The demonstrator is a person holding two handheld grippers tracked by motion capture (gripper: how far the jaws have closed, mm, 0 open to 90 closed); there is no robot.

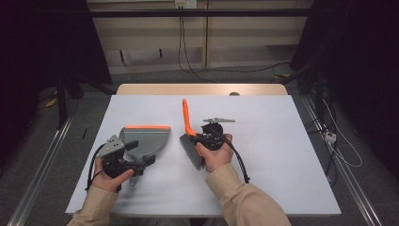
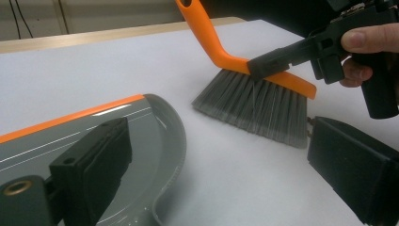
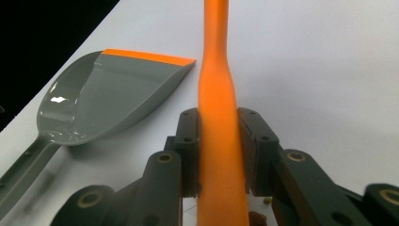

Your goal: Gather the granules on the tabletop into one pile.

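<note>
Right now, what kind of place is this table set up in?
Probably a lab or recording workspace: a white table ringed by dark curtains, loose cables across the floor, and metal floor rails.

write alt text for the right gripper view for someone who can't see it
The right gripper is clamped on the orange handle of a hand brush, which runs up the middle of the view between its two black jaws. To the left, a grey dustpan with an orange front lip lies flat on the white table.

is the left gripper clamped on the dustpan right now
No, in the left gripper view the left gripper has its jaws spread wide apart, one over the dustpan, nothing pinched between them.
</note>
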